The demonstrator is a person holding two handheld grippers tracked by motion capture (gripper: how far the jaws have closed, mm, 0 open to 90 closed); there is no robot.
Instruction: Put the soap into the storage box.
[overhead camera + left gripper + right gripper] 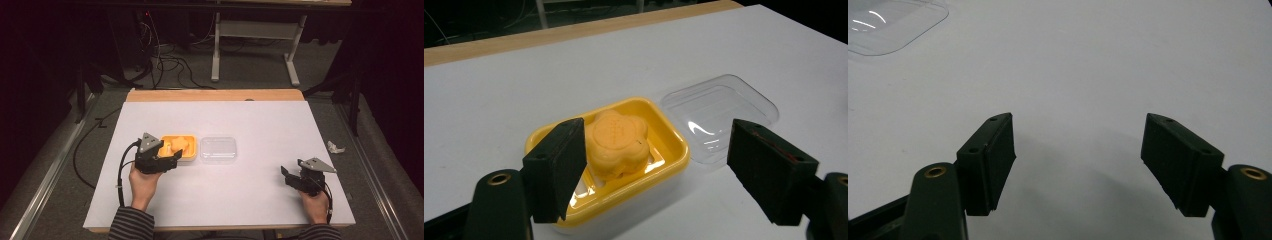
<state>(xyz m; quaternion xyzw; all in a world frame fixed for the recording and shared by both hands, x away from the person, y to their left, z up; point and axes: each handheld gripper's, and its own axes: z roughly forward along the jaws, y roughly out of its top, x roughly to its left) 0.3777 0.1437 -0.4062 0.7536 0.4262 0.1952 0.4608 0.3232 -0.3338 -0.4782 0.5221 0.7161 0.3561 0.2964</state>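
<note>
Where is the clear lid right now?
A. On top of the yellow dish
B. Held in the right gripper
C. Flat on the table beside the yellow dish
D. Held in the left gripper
C: the clear lid lies flat on the table beside the yellow dish, with no gripper holding it.

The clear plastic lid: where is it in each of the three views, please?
High view: the clear lid lies at table centre, just right of the yellow soap dish.
Left gripper view: lid at upper right, beside the dish, beyond the open jaws.
Right gripper view: one corner of the lid at top left.
Shared landmark: the white table top.
</note>
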